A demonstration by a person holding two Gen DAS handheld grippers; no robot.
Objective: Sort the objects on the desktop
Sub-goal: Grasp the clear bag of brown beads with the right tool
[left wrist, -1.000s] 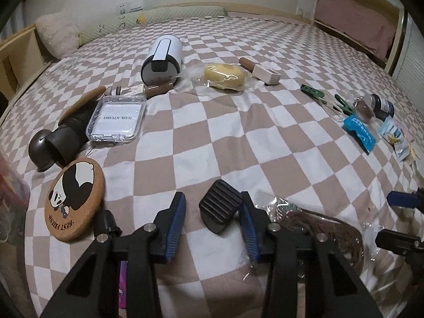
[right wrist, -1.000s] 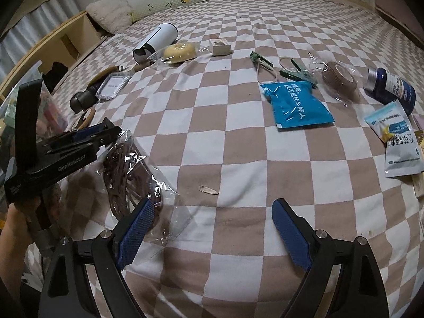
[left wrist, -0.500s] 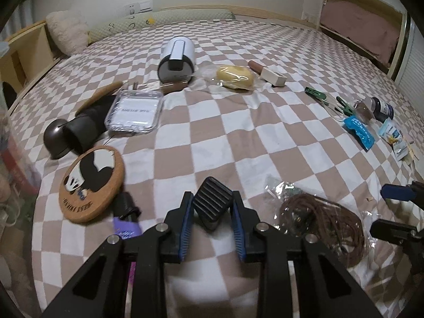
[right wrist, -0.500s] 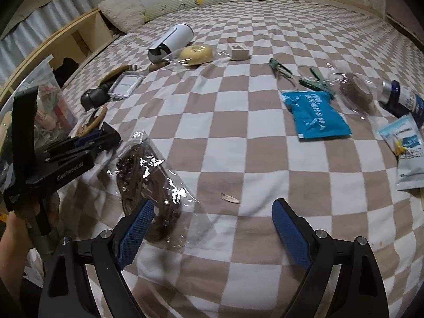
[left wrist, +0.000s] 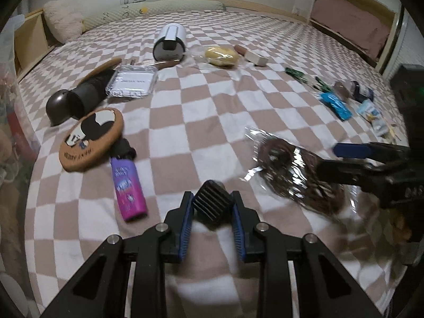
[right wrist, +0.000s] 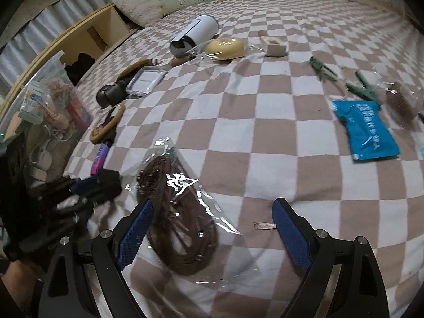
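Note:
My left gripper (left wrist: pixel 212 194) is shut on a small black ribbed block (left wrist: pixel 212 204), held just above the checkered bed cover (left wrist: pixel 201 111). The right wrist view shows the same gripper (right wrist: pixel 106 182) low at the left with the block (right wrist: pixel 110 176) in its jaws. My right gripper (right wrist: pixel 213 204) stands open over a clear bag of coiled brown cord (right wrist: pixel 180 225). Its left finger (right wrist: pixel 135 228) hangs above the bag's left edge and touches nothing. From the left wrist camera the bag (left wrist: pixel 299 180) lies right of the block, with the right gripper (left wrist: pixel 328 159) at its far side.
A purple bottle (left wrist: pixel 128 185), panda coaster (left wrist: pixel 91 139), dark umbrella (left wrist: pixel 79 98) and clear box (left wrist: pixel 132 82) lie left. A white cylinder (left wrist: pixel 171 42) and yellow sponge (left wrist: pixel 221 55) sit farther back. A blue packet (right wrist: pixel 367 132) and green clips (right wrist: pixel 323 69) lie right. A clear bin (right wrist: pixel 45 100) stands off the bed's left edge.
The left jaws closed on the black block, and the gripper drew back with it, bringing the purple bottle into view. The right gripper moved left over the cord bag.

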